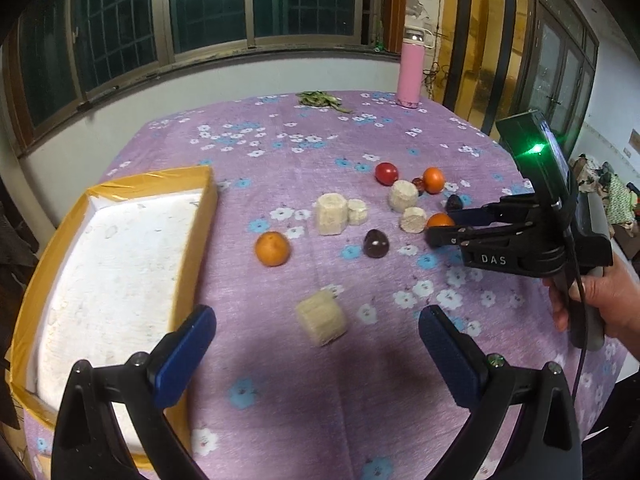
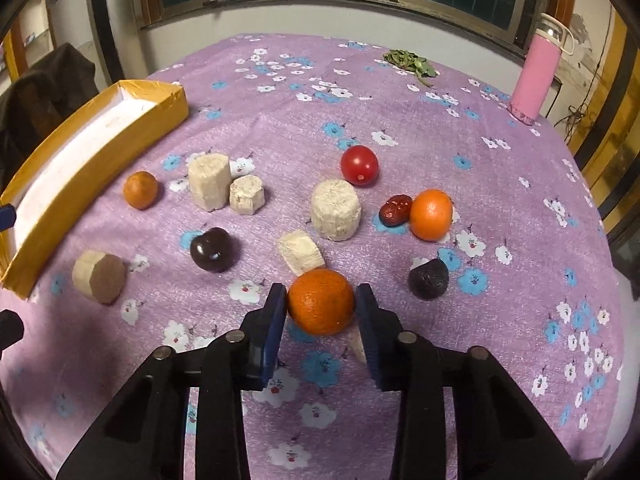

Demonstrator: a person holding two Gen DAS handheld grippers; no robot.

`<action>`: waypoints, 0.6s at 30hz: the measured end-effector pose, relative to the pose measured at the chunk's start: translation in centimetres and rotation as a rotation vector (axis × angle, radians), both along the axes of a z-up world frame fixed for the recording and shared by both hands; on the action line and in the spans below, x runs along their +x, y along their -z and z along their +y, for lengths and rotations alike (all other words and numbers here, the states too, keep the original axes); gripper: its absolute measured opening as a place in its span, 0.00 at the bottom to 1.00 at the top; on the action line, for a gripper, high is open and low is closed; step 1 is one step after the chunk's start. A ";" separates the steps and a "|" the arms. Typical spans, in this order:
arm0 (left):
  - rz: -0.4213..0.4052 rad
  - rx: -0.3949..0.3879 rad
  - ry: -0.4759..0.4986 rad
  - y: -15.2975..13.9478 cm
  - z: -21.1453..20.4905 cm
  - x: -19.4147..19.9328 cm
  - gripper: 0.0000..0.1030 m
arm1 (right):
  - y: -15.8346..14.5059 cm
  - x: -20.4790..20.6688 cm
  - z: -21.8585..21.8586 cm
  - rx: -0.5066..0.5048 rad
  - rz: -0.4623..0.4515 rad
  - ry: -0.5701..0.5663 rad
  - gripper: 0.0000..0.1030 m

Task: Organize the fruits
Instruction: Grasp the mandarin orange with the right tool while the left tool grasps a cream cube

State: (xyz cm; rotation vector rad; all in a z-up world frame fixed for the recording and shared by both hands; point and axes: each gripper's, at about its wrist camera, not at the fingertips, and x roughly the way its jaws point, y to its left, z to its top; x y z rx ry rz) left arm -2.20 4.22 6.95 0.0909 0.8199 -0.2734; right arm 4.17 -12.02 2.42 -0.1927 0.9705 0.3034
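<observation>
Right gripper clenched on orange, low over purple flowered tablecloth. Left gripper released, nothing between fingers, pale cylinder just ahead. Further: tomato, second orange. Far left: yellow tray.

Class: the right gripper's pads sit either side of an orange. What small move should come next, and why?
Probably lift it straight up. The right gripper has its pads against the orange, which looks still on the cloth; a corn piece lies right behind it, and the box is empty.
</observation>
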 end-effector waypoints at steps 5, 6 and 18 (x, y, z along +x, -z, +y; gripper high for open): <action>0.061 -0.013 0.045 0.9 -1.5 1.5 0.84 | -1.1 -1.6 -1.1 0.042 -0.026 0.014 0.33; 0.076 -0.013 0.051 1.1 -1.8 1.8 0.82 | -1.5 -2.2 -1.2 0.046 -0.037 0.014 0.33; 0.089 -0.009 0.005 2.5 -2.1 3.6 0.42 | -1.5 -6.9 -3.5 0.073 -0.034 0.029 0.33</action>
